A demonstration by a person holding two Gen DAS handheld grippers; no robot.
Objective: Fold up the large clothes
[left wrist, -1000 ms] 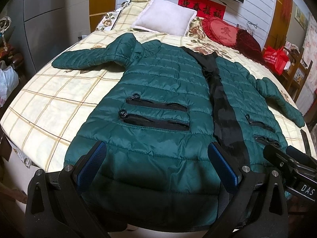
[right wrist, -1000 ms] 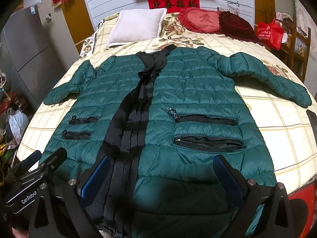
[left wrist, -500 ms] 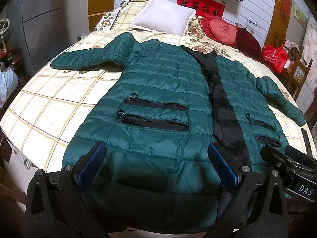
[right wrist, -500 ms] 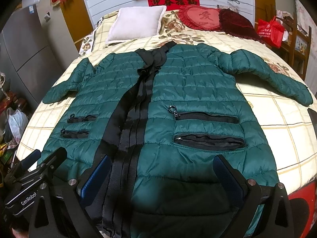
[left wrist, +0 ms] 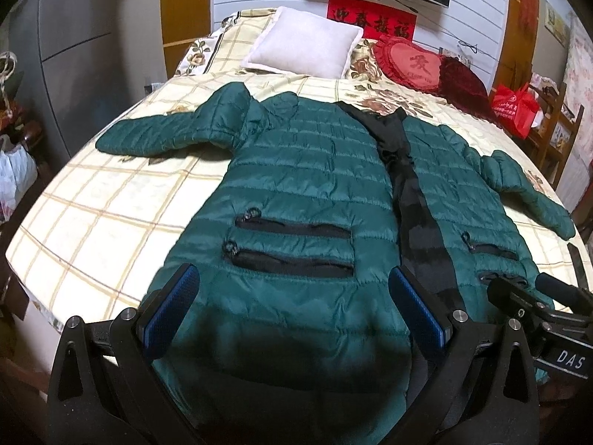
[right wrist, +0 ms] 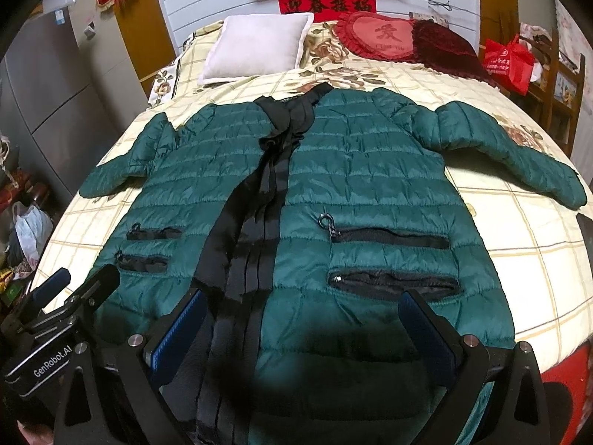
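Green quilted puffer jacket (left wrist: 304,185) lies flat, front up, on the checked bedspread (left wrist: 111,215), collar toward the pillows, hem hanging at the near bed edge right under my tools. Both sleeves are spread out to the sides: left sleeve (left wrist: 166,133) angled out toward the far left, right sleeve (right wrist: 519,155) out toward the right edge. The black zipper placket (right wrist: 255,222) runs down the middle, closed as far as I can tell. Looks laid out this way so nothing's bunched before the first fold; no fold done yet, I'd say.

My left gripper (left wrist: 296,307) is spread wide, blue pads either side of the left front panel near the hem, holding nothing. It hovers over the two zipped pockets (left wrist: 292,248); can't tell if the fingertips touch fabric. My right gripper (right wrist: 304,330) is also wide apart, empty, straddling the right panel and part of the placket near the hem.

Both are low at the hem probably to start from the bottom or move out to the sleeves. White pillow (right wrist: 255,48) and red heart cushion (right wrist: 381,33) sit well clear at the head.
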